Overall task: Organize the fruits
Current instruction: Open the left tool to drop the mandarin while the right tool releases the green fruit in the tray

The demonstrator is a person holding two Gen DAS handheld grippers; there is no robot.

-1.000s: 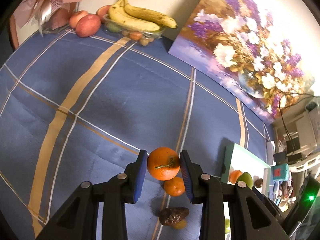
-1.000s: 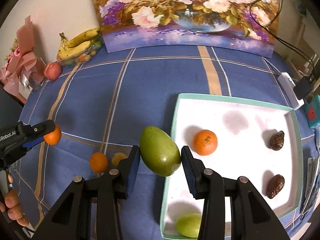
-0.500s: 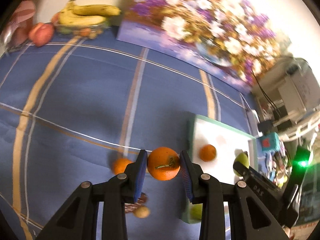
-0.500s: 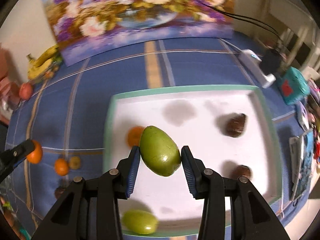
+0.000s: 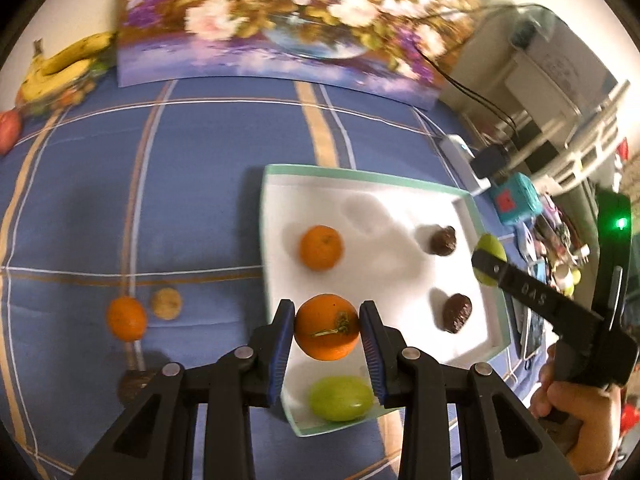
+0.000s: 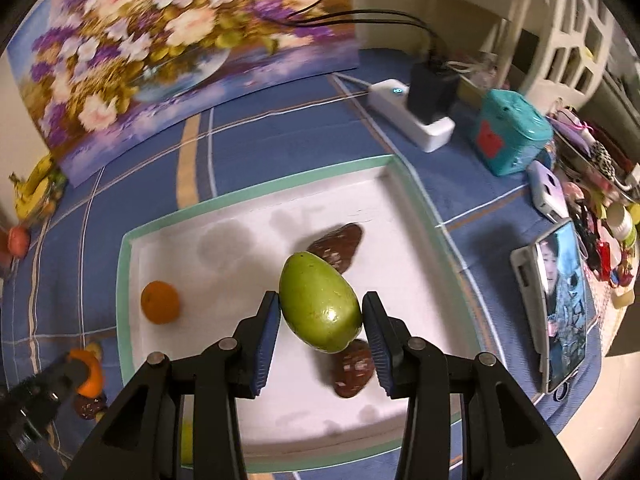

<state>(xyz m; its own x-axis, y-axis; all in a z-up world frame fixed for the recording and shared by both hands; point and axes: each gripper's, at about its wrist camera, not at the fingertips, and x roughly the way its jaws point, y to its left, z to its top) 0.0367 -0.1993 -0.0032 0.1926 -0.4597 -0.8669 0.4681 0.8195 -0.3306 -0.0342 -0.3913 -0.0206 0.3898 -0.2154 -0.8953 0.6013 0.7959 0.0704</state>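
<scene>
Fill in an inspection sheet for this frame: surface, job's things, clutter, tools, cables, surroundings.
Surface: blue checked cloth.
Job's things: white tray holds an orange, two brown fruits and a green fruit; small orange on the cloth.
Clutter: teal box, phone.
Tools: left tool grips an orange fruit; right tool grips a green mango.
Cables: black leads into power strip.
Surroundings: flower painting, bananas.
</scene>
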